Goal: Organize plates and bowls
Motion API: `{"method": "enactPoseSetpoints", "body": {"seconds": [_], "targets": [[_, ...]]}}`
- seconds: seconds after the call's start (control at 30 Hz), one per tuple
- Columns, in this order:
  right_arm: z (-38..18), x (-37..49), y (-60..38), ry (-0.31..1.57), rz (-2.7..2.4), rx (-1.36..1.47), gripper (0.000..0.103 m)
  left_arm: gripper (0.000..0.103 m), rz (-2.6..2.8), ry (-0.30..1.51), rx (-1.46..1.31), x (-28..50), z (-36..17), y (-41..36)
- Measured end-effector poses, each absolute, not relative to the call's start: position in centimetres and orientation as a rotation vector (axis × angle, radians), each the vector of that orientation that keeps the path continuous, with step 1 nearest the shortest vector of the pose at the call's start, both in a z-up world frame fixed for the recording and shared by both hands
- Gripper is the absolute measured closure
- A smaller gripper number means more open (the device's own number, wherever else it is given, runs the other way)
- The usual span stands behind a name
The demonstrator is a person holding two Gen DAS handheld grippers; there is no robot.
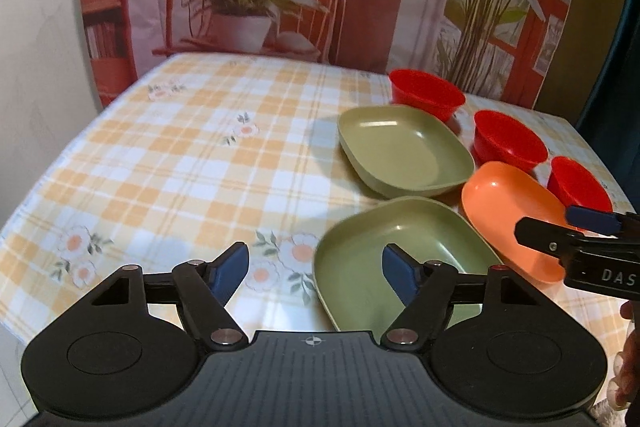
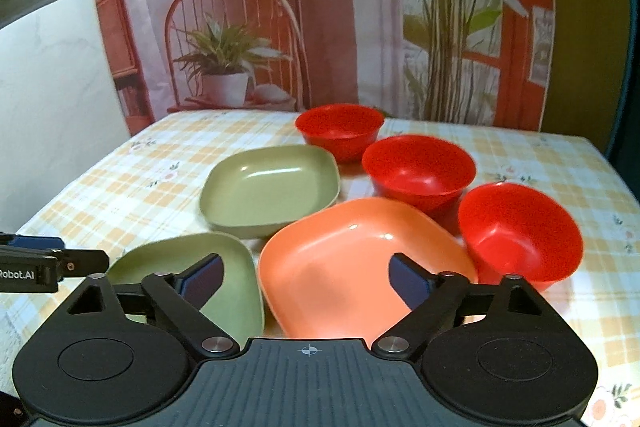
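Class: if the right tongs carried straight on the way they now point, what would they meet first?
Most likely the orange plate: it lies directly ahead between the open right tongs, though exact depth is unclear.

Bright, even indoor light, soft shadows, slight blur, fisheye bending at edges.

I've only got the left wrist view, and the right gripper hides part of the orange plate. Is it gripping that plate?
Observer: No. The right gripper is open over the orange plate, and its pads press on nothing.
Operator: Anything inside the near bowl?
Observer: Nothing. The near bowl shows a bare red inside.
Operator: What's to the right of the bowls?
Observer: Only checked cloth, out to the table's edge.
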State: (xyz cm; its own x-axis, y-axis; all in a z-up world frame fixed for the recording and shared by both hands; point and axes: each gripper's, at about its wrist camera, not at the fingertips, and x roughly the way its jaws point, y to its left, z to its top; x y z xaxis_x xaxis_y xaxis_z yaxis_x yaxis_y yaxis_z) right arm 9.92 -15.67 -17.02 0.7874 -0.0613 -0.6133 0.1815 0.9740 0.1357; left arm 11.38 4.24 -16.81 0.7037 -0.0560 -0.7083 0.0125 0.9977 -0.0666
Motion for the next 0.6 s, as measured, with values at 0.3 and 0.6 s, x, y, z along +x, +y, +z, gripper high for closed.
{"method": "enactPoseSetpoints", "body": {"seconds": [0.3, 0.6], "targets": [[-17.7, 10.0, -14.4, 0.685, -0.069, 0.180, 0.034, 0.049, -0.077, 0.846, -0.071, 11.5, -18.2, 3.9], [-17.9, 10.1, -13.8, 0.696, -0.042, 0.173, 0.039, 0.077, -0.026, 0.884, -0.054, 11.8, -19.3, 4.1]]}}
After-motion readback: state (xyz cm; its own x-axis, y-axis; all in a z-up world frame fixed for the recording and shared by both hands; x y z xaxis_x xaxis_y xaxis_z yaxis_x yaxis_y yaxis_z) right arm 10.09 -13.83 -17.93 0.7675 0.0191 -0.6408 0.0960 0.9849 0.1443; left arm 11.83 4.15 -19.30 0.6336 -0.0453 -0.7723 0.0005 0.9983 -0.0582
